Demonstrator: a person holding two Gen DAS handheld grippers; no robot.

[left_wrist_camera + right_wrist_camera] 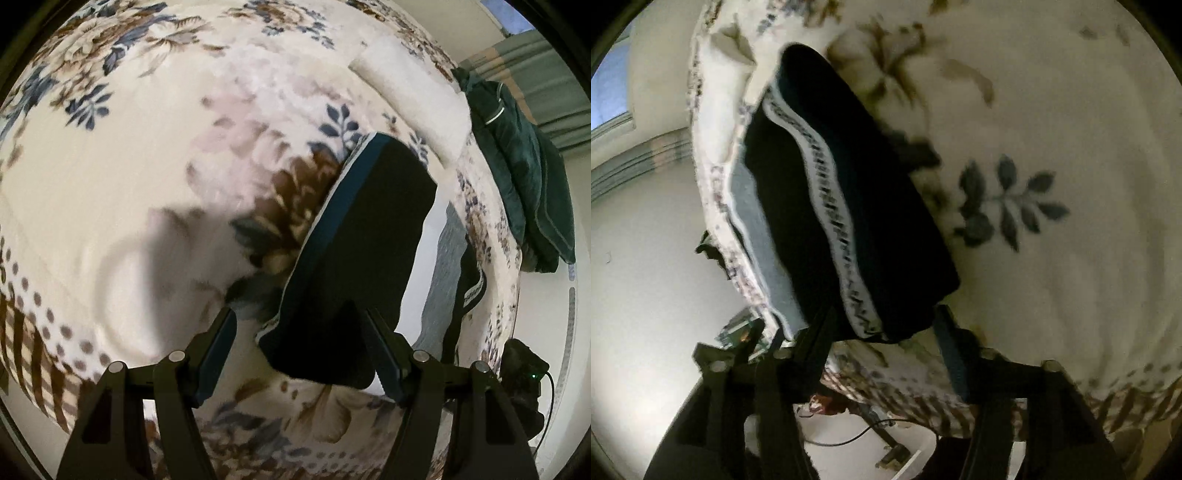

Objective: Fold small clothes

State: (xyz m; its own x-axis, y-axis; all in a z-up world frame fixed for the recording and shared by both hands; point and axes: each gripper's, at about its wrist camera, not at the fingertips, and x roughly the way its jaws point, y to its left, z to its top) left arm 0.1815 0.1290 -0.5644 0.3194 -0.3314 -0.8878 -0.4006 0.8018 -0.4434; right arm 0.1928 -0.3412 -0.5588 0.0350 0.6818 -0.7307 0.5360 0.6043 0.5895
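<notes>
Both tools spread apart | left tool [301,328], right tool [882,328] | dark garment [354,258] just ahead

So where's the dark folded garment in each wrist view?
Left wrist: dark folded garment right of centre, reaching down between the open left tool.
Right wrist: left of centre, white patterned band showing, above the open right tool.
Shared landmark: floral blanket.
</notes>
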